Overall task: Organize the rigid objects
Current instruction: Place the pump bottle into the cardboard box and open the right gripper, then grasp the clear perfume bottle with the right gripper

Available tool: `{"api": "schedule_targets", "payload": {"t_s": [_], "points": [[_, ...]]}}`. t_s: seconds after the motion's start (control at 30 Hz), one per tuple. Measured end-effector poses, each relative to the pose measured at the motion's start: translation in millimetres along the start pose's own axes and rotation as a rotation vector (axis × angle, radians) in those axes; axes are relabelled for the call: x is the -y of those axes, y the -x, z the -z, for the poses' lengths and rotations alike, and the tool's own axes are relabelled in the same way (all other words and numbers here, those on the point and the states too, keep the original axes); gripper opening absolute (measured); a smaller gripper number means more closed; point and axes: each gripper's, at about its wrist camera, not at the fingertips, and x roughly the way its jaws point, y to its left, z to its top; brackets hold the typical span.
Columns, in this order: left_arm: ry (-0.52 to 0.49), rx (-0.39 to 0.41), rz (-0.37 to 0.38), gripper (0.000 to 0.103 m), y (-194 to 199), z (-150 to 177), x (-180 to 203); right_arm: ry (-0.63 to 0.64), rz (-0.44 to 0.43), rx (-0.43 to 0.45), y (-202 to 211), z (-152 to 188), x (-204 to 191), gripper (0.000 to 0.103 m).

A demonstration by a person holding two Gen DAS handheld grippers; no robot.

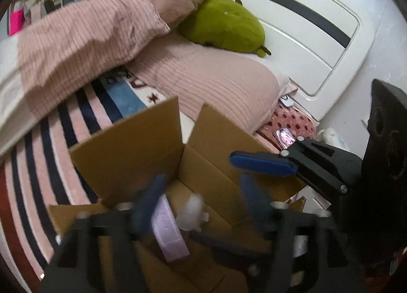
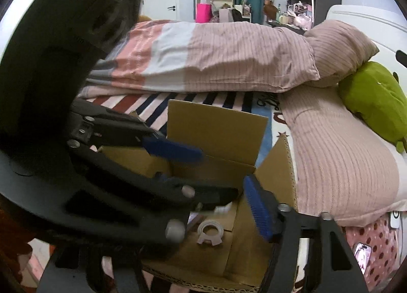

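An open cardboard box [image 1: 132,158] stands on the bed, also in the right wrist view [image 2: 216,127]. Inside lie a pink flat pack [image 1: 168,232] and a white plastic piece [image 1: 190,213]; the right wrist view shows a white tape dispenser [image 2: 210,232] on the box floor. My left gripper [image 1: 201,201] hangs open over the box, nothing between its blue fingers [image 1: 150,201]. My right gripper [image 2: 223,209] is also open and empty above the box, with the left gripper's fingers [image 2: 173,150] crossing in front of it. The right gripper's finger [image 1: 262,163] shows in the left wrist view.
The box sits on a striped blanket [image 1: 38,178]. A pink ribbed duvet [image 1: 84,46], pillows [image 2: 338,155] and a green plush [image 1: 226,25] lie behind it, against a white headboard [image 1: 305,28]. A phone [image 1: 285,138] lies on a dotted cloth at the right.
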Motion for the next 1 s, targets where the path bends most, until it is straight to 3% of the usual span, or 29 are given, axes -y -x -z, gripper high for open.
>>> {"api": "schedule_targets", "payload": {"t_s": [0.1,0.3,0.47,0.67,0.77,1.0], "points": [[0.003,0.047,-0.056,0.077,23,6,-7,0.004,-0.010,0.001,4,1,-9,0.076],[0.077,0.153,-0.177,0.085,87,34,-48,0.062,-0.112,0.067,12,-10,-55,0.076],[0.187,0.214,-0.297,0.085,139,78,-99,0.162,-0.195,0.077,3,-19,-120,0.077],[0.300,0.250,-0.414,0.085,171,151,-162,0.202,-0.315,-0.008,-44,-13,-186,0.077],[0.363,0.233,-0.429,0.085,170,184,-186,0.229,-0.298,-0.051,-78,-1,-219,0.077],[0.452,0.199,-0.436,0.085,163,243,-218,0.348,-0.162,-0.006,-110,16,-264,0.078]]}}
